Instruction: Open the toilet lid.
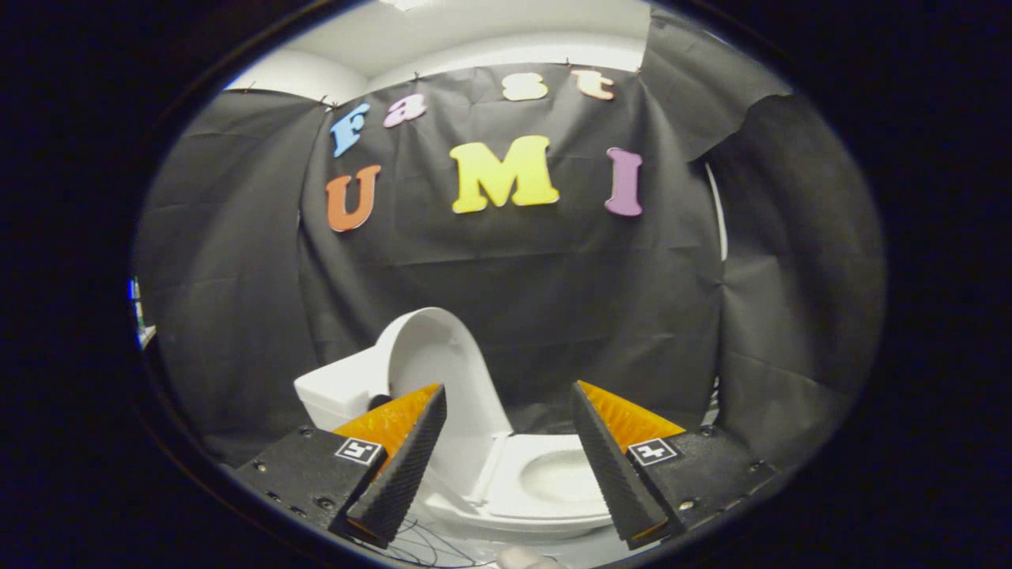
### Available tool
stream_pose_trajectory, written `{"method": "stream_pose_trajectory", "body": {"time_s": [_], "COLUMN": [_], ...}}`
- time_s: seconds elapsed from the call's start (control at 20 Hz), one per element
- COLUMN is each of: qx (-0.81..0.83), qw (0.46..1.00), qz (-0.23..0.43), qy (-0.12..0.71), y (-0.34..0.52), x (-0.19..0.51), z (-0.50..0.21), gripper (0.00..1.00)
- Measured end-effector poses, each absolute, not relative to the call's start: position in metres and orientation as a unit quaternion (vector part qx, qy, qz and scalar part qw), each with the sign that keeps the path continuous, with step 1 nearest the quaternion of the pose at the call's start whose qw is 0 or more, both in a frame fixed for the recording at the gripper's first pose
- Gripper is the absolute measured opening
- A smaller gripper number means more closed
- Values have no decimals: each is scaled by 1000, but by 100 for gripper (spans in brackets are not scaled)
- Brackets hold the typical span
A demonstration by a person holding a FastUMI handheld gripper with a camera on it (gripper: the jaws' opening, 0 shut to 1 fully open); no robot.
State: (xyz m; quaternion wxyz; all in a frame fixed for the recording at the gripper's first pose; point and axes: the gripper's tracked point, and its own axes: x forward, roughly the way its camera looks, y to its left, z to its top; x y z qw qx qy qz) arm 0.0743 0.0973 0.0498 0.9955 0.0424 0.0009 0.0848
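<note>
While the toilet lid (431, 356) stood raised against the tank (336, 387), the gripper (510, 466) was spread wide, empty, with small square markers on its body, above the bowl (553, 482).

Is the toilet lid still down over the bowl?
No, the toilet lid stands raised against the tank, the bowl lies uncovered, and the tongs hang open with nothing between them.

Glossy smooth white ceramic-looking toilet lid (431, 356), raised; same finish on white bowl seat (553, 482) beside it. Behind lid: matt creased black cloth wall (553, 300). Gripper (506, 462) fingers (403, 466) spread wide, ribbed matt faces.
</note>
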Motion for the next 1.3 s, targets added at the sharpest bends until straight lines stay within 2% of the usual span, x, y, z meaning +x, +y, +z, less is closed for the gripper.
{"method": "stream_pose_trajectory", "body": {"time_s": [0.2,0.45,0.65,1.3], "qx": [21,21,17,21], "qw": [999,1000,1000,999], "qz": [34,-13,-25,-29], "qy": [-23,-7,-6,-1], "y": [30,-24,-42,-49], "x": [50,20,6,-4], "z": [39,-5,-32,-36], "gripper": [99,99,99,99]}}
